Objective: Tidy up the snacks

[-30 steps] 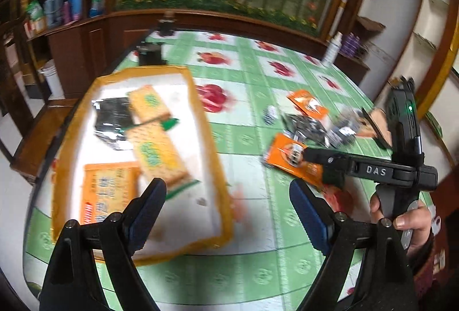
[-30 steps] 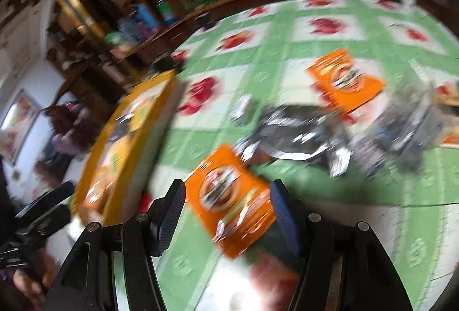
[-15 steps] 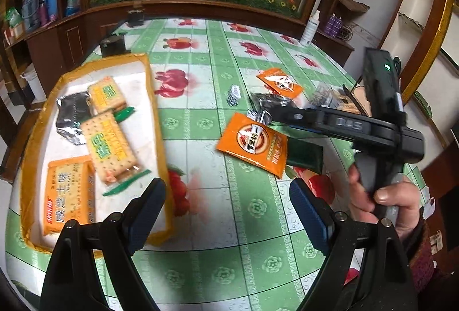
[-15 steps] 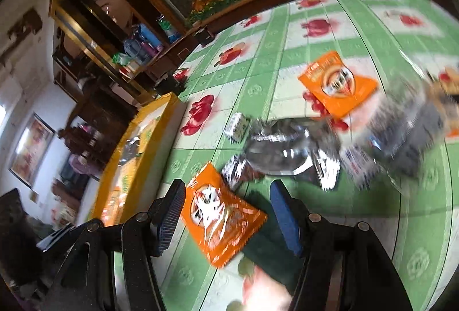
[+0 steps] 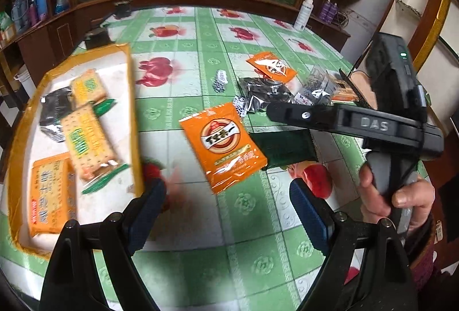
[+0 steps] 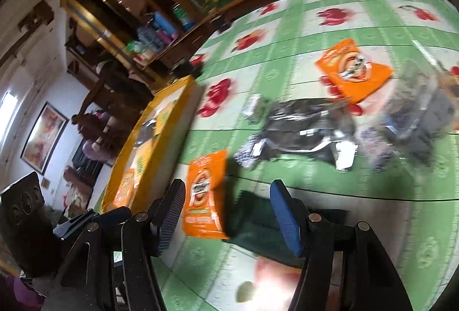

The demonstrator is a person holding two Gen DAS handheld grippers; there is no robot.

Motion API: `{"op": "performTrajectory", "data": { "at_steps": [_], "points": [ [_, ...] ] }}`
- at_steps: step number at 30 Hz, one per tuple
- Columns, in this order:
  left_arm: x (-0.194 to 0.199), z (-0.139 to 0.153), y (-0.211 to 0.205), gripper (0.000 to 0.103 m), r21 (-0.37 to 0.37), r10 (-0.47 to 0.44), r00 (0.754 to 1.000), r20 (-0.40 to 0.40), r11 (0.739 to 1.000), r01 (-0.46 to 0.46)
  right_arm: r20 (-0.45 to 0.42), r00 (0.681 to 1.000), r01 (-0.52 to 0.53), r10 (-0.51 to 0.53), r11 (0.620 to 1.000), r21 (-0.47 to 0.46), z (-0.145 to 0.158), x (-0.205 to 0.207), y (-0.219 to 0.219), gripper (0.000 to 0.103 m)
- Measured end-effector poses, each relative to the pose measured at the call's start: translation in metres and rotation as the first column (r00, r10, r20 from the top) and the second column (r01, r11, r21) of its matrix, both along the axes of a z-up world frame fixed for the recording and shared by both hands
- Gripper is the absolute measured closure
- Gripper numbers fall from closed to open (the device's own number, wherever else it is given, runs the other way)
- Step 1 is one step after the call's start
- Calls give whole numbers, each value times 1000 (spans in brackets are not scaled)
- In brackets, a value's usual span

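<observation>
At the left of the left wrist view the yellow-rimmed tray (image 5: 130,99) is already holding cracker packs (image 5: 86,136) and a dark foil pack (image 5: 54,113). At the lower centre the left claw (image 5: 226,213) is standing wide apart with nothing between its pads. Just above it, in mid-frame, the nearest orange sachet (image 5: 225,143) is lying flat on the table (image 5: 258,253), its right corner resting over a dark green packet (image 5: 287,149).

Farther right the right claw (image 6: 226,213) is also gaping empty, hovering over that same sachet in its own view; the person's hand (image 5: 396,196) is gripping its handle at the lower right of the left view.

Only one claw should be taking the sachet. Being thin and flat, it is likely needing a low approach along an edge, pinching a corner, then a carry left into the tray. The silver foil bag (image 5: 266,96) and second orange sachet (image 5: 271,67) in the upper right are waiting their turn.
</observation>
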State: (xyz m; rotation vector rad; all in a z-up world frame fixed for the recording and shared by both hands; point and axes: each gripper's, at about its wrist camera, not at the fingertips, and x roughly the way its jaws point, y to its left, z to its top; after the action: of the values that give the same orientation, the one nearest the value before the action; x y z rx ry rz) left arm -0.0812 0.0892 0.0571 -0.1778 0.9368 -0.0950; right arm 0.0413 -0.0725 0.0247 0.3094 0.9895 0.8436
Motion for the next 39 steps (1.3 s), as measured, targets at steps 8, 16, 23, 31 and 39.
{"op": "performTrajectory", "data": {
  "at_steps": [8, 16, 23, 31, 39],
  "points": [
    [50, -17, -19, 16, 39, 40, 996, -81, 999, -37, -3, 998, 65, -65, 997, 36, 4, 5, -29, 37],
    [63, -32, -17, 16, 124, 98, 994, -57, 988, -90, -8, 998, 61, -61, 998, 16, 2, 8, -31, 37],
    [65, -37, -29, 54, 160, 34, 999, -23, 987, -30, -13, 998, 67, -67, 998, 16, 1, 8, -32, 37],
    [57, -38, -40, 58, 205, -3, 1000, -9, 979, 5, -17, 997, 70, -70, 998, 0, -2, 9, -31, 37],
    [68, -46, -25, 32, 168, 53, 998, -38, 985, -46, -22, 997, 69, -69, 998, 2, -3, 10, -31, 37]
  ]
}}
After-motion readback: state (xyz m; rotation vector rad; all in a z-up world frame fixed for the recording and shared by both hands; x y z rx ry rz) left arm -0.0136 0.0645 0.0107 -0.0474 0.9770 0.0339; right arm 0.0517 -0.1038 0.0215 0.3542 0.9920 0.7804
